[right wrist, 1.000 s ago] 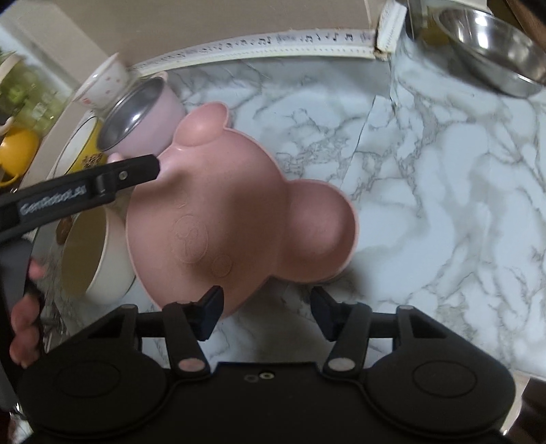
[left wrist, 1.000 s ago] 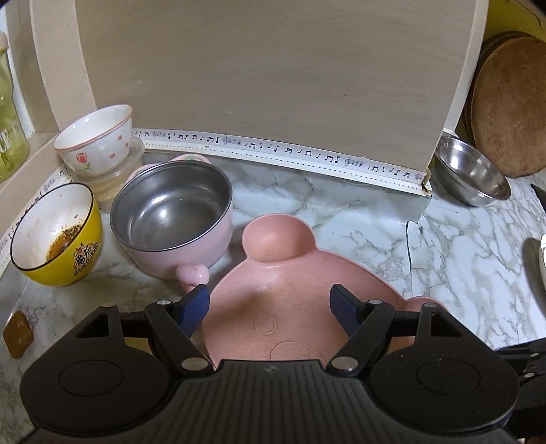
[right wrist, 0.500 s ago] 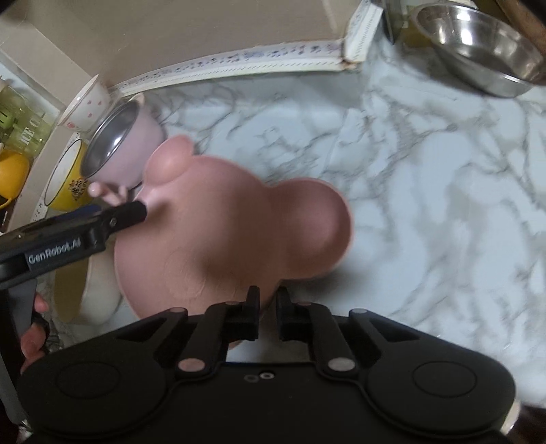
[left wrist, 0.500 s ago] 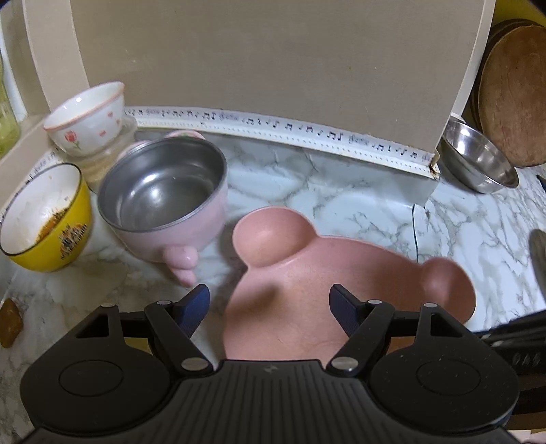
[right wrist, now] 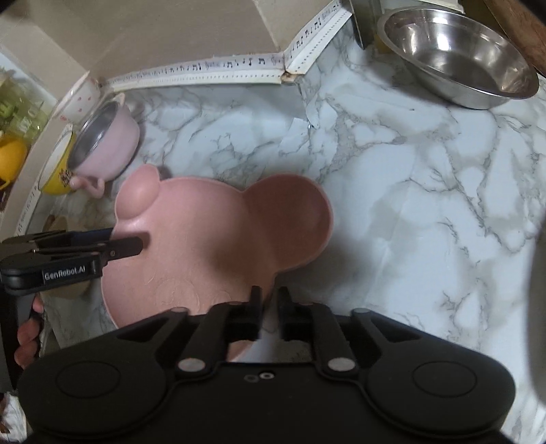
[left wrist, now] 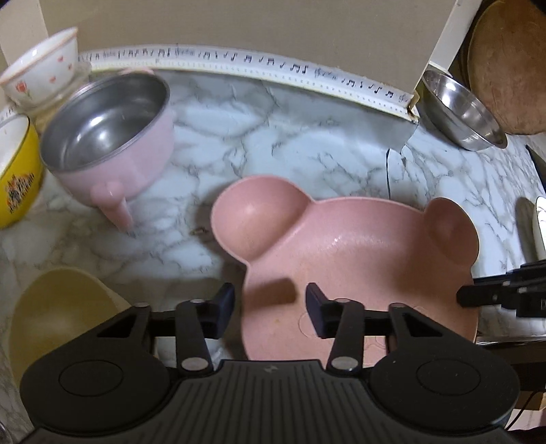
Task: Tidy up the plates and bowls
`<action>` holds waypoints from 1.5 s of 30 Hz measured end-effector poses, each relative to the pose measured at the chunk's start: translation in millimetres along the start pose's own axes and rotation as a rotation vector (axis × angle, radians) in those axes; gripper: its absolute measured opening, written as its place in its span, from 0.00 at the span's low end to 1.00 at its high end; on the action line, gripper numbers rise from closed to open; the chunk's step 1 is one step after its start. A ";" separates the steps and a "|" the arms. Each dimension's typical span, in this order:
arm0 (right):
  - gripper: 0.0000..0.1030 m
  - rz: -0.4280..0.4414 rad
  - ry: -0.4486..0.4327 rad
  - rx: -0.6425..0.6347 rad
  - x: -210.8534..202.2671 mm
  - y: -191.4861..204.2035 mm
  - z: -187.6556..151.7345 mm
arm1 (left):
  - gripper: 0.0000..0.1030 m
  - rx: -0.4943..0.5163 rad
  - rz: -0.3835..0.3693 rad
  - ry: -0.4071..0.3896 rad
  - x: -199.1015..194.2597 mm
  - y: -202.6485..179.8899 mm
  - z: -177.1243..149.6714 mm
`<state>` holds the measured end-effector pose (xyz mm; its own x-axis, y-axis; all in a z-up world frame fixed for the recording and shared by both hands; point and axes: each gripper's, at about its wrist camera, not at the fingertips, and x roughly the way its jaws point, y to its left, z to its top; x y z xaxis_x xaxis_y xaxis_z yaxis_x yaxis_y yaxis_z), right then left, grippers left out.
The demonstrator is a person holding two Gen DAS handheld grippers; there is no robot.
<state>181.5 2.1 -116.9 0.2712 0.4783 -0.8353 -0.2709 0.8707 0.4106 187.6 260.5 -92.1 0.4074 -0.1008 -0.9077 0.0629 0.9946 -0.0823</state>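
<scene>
Right gripper (right wrist: pixel 269 307) pinches the pink bear plate's (right wrist: pixel 211 246) bottom rim while left gripper's (left wrist: pixel 269 300) closing jaws straddle its edge, contact unclear.

Bear-shaped plate (left wrist: pixel 358 259) is sitting mid-surface (left wrist: pixel 273 136), ears pointing to 12. Handled bowl (left wrist: pixel 109 136) is sitting at its 10 o'clock, apart from it. Printed bowl (left wrist: pixel 15 170) is lying at 9 of the handled bowl, just beside; small footed bowl (left wrist: pixel 41 75) is sitting behind both at 11, by the back panel (left wrist: pixel 239 24). Steel bowl (left wrist: pixel 457 112) is sitting at 2, well apart, past the panel's end. Another bowl (left wrist: pixel 58 314) is lying at 8. Left tool (left wrist: pixel 269 300) is straddling the plate's near-left rim; right tool (right wrist: pixel 269 307) is sitting at its opposite edge.
</scene>
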 end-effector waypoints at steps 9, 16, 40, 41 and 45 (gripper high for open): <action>0.09 0.019 -0.023 0.000 -0.5 0.6 -8.1 | 0.22 -0.093 -0.003 0.007 2.1 10.8 -3.6; 0.08 -0.031 -0.049 -0.034 -3.1 3.0 -10.1 | 0.18 -0.105 -0.003 -0.005 -2.5 3.4 -8.6; 0.08 -0.124 -0.212 0.081 -146.9 -126.0 -53.4 | 0.17 0.176 -0.152 -0.077 -44.9 -196.6 0.6; 0.08 -0.135 -0.223 0.097 -153.1 -134.9 -55.8 | 0.17 0.194 -0.159 -0.078 -43.6 -208.2 2.1; 0.08 -0.181 -0.257 0.159 -175.1 -169.1 -64.5 | 0.17 0.251 -0.195 -0.074 -37.4 -252.9 7.5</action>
<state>120.3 -236.2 -63.7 0.5312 0.3102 -0.7884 -0.0553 0.9413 0.3331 163.3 12.5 -34.3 0.4302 -0.2993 -0.8517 0.3655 0.9204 -0.1388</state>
